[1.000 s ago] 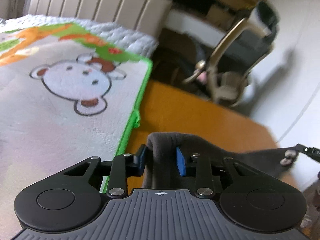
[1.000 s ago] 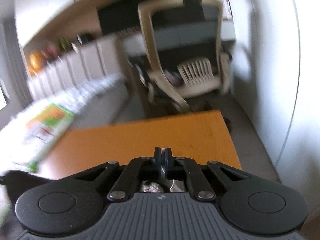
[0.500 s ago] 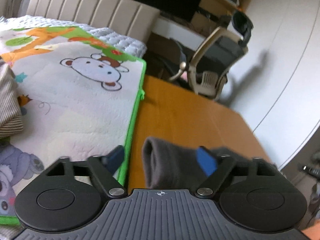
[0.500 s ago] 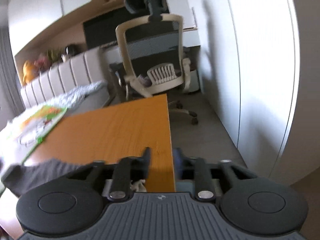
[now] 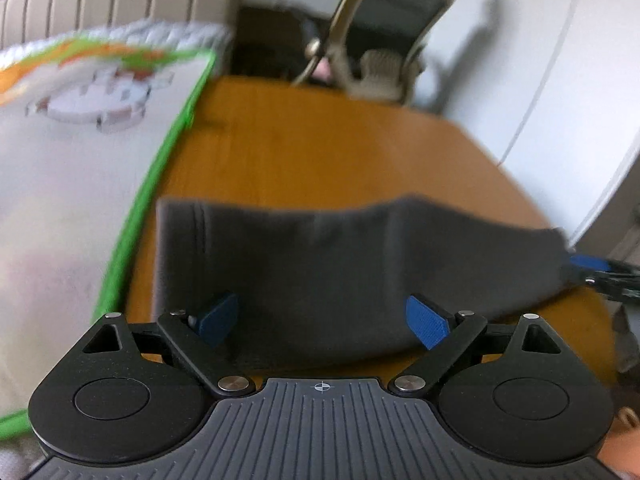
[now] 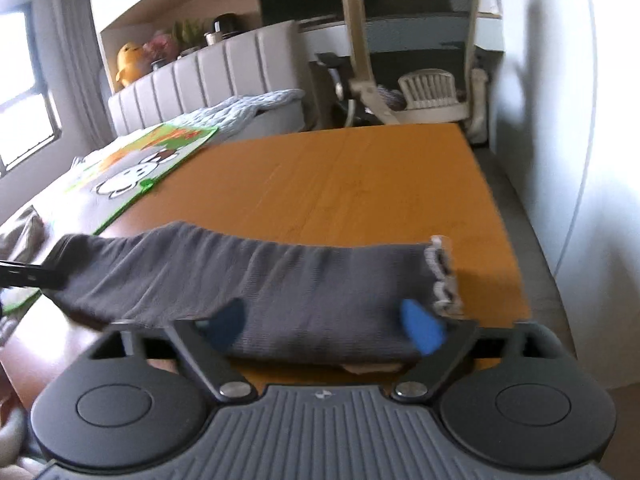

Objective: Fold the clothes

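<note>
Left wrist: left gripper (image 5: pixel 322 320) spread, grey garment (image 5: pixel 340 264) between.

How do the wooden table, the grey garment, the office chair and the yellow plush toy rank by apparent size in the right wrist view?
Largest to smallest, as they appear:
1. wooden table
2. grey garment, though nearness enlarges it
3. office chair
4. yellow plush toy

The left tongs (image 5: pixel 322 320) stand wide open, the blue pads (image 5: pixel 426 322) spread far apart and holding nothing between them. The right tongs (image 6: pixel 326 326) are likewise spread wide, with their blue pads (image 6: pixel 422 326) well apart. Both point forward and slightly down, side by side, the left one blurred.
</note>
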